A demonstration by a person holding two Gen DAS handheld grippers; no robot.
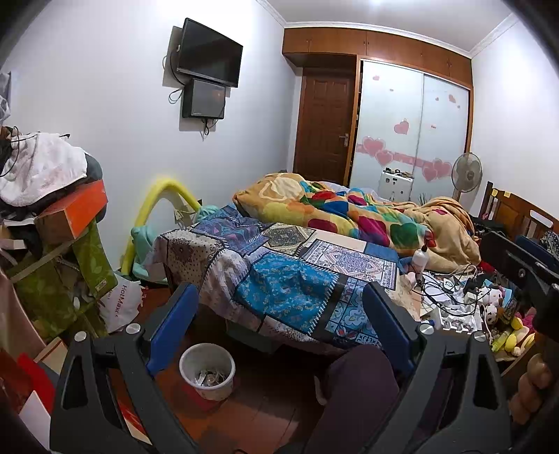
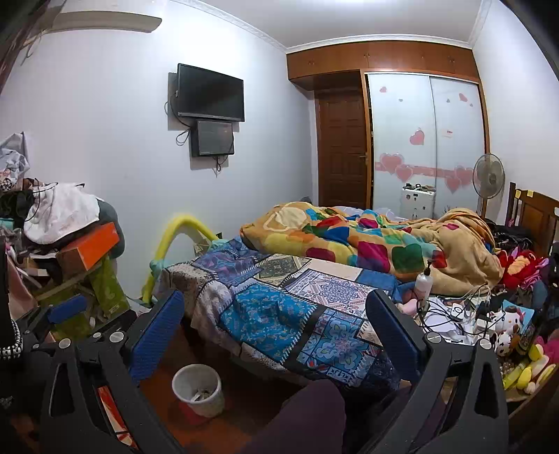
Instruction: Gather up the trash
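Both grippers spread; bin holds scraps, perhaps paper.

Both views are evenly lit by cool overhead room light, brightest on the ceiling, which is blown out at the top edge. Walls read bluish-white. Fisheye distortion bends the wardrobe and walls, and black vignetting fills the corners. Focus is fairly sharp; the floor lies in soft shadow.
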